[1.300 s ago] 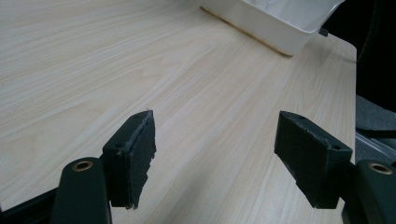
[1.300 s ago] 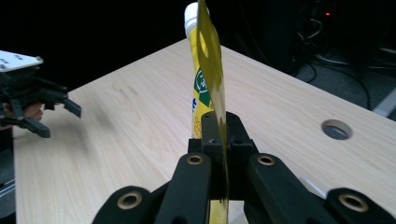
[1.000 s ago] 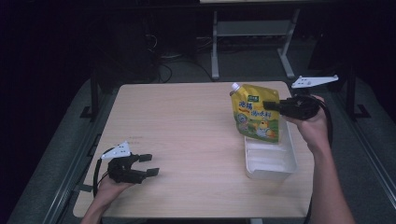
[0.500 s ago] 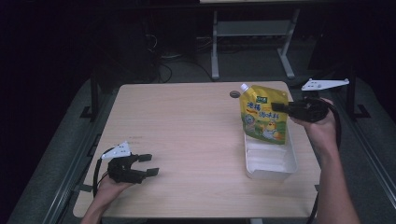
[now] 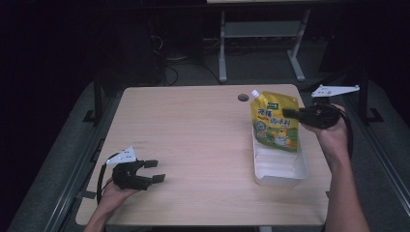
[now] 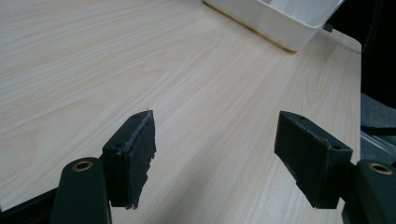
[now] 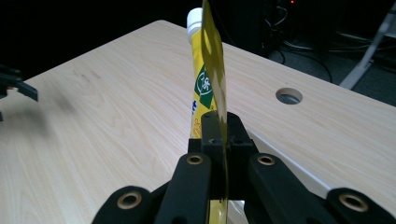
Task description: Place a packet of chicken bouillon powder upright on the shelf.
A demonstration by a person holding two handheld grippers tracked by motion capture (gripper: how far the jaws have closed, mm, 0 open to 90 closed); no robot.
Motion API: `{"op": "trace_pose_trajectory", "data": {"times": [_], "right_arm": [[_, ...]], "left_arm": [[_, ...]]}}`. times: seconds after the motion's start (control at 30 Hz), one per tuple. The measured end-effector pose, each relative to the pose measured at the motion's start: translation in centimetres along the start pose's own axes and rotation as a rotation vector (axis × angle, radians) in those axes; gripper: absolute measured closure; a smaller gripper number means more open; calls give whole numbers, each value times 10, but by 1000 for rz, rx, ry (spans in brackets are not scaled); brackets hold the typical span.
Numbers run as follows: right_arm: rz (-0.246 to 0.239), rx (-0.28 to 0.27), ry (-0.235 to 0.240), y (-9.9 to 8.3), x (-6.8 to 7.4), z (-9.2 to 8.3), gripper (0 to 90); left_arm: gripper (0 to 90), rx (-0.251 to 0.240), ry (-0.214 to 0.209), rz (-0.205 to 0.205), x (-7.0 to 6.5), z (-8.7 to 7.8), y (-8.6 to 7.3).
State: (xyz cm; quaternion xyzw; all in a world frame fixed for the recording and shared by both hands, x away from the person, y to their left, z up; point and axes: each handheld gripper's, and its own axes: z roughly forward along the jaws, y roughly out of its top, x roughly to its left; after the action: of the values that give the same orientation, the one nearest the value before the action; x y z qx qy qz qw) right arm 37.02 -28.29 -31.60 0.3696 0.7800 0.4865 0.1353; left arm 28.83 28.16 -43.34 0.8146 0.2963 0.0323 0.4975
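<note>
Pouches: we count one yellow pouch (image 5: 274, 122) with a white cap, hanging upright by its right edge, its lower end over the far part of the tray; in the right claw view its edge (image 7: 215, 70) runs straight up between the jaws
Trays: we count one white tray (image 5: 280, 166), near the right edge of the worktop; its corner (image 6: 280, 23) also shows at the top of the left claw view
Claws: we count two, one in each hand
Right claw: the right claw (image 5: 289, 114) is clamped on the thin edge of the pouch, jaws nearly together, with the foil pinched between them (image 7: 218, 140)
Left claw: the left claw (image 5: 153, 171) sits at the near left of the worktop, well apart from the tray, jaws wide with nothing but bare wood between them (image 6: 215, 149)
Worktops: we count one, light wood (image 5: 193, 130), with one round hole (image 5: 243, 97) near the far edge just left of the pouch cap
Hands: we see two, the left hand (image 5: 113, 193) under its claw at the near edge, the right hand (image 5: 331, 135) beside the tray
</note>
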Motion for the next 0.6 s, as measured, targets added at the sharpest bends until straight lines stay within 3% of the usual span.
{"op": "trace_pose_trajectory", "data": {"times": [0.6], "right_arm": [[86,-31,18,-37,-11,3,874]], "left_arm": [[285,1,-9,-1,-1,0,0]]}}
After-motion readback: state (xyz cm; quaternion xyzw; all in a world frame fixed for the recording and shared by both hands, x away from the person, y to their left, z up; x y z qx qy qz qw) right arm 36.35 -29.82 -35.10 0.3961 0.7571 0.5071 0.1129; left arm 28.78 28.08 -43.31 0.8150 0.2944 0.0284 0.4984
